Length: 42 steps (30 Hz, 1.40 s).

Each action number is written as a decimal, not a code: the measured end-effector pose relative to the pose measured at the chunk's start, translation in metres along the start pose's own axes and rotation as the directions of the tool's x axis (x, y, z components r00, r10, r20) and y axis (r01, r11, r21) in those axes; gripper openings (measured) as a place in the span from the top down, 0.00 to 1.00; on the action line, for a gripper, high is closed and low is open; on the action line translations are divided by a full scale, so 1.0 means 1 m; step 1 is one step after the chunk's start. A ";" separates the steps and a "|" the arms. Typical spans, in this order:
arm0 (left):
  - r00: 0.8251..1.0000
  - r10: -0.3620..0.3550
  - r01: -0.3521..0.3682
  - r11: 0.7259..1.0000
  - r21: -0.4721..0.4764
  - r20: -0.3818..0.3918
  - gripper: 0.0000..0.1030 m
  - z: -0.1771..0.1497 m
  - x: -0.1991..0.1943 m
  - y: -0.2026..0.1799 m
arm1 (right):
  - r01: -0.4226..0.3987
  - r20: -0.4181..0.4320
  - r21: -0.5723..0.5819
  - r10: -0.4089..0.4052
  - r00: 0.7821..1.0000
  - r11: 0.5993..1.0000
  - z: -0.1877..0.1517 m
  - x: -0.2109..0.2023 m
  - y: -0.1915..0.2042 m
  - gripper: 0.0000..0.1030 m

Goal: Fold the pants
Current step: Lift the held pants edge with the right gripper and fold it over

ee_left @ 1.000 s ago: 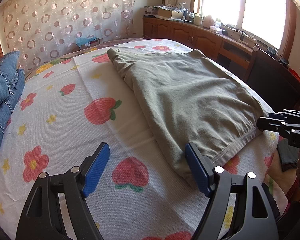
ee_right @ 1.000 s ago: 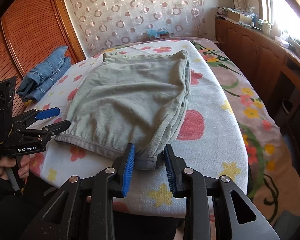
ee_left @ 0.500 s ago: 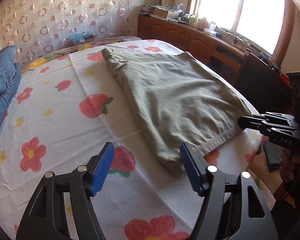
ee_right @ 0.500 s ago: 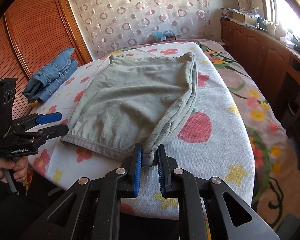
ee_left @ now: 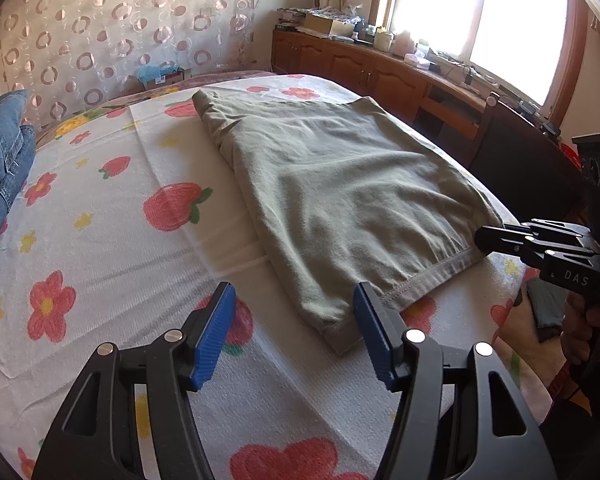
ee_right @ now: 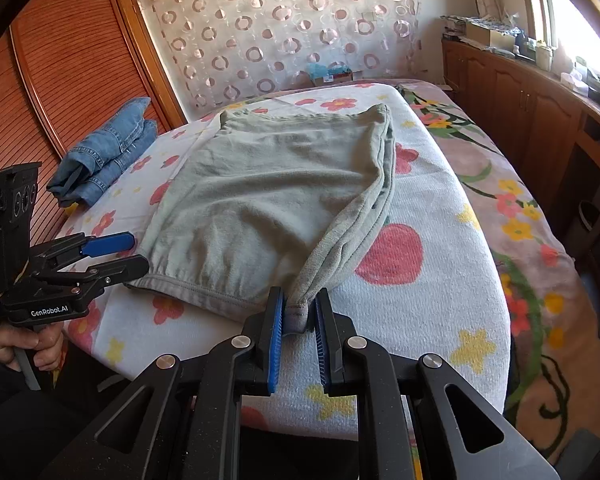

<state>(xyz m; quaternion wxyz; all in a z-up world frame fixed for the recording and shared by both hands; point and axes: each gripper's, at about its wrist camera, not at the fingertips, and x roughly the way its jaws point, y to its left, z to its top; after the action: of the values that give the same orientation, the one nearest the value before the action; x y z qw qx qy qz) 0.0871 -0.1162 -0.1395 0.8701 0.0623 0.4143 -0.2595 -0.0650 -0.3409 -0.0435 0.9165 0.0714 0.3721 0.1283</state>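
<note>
1. Blue ribbed pads of the right claw (ee_right: 298,316) are clamped on the near right corner of the sage-green cotton pants (ee_right: 268,200), pinching the hem edge so the cloth rises in a small ridge from the bed to the pads.
2. The left claw (ee_left: 294,336) stands apart; its jaws have just been closing, yet they grip nothing. The near left corner of the pants lies between the pads, just inside the right-hand pad, which may touch the hem.
3. The pants lie already folded into a broad flat rectangle on the white towelling bedspread with red strawberries and flowers (ee_left: 112,248), hem edge nearest the person.
4. Judgement: the step in hand is securing both near corners before carrying them over to the far edge.
5. To do it well, the left claw should slide forward so the whole hem thickness sits between the pads, then close fully, catching no bedspread.
6. Both corners should then lift together, level and taut, or the layers will skew.
7. A folded pile of blue denim jeans (ee_right: 104,152) lies well apart, at the bed's left edge.
</note>
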 end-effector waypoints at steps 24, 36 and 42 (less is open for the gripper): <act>0.992 -0.034 0.027 0.998 0.055 0.119 0.96 0.030 -0.053 -0.007 | -0.052 0.149 -0.097 0.066 0.987 0.994 0.052 -0.035 0.023 0.87; 0.949 0.037 -0.053 0.998 0.041 0.313 0.96 0.087 -0.139 0.011 | -0.126 0.290 -0.225 0.190 0.938 0.966 0.123 -0.088 0.067 0.87; 0.918 0.094 -0.113 0.993 0.026 0.386 0.96 0.123 -0.172 0.026 | -0.146 0.327 -0.273 0.235 0.915 0.951 0.170 -0.095 0.076 0.87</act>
<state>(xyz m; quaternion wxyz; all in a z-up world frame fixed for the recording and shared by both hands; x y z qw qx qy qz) 0.0957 -0.0649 0.0672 0.9451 0.0527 0.2259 -0.2300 -0.0258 -0.3018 0.1578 0.9533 0.0170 0.1730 0.2471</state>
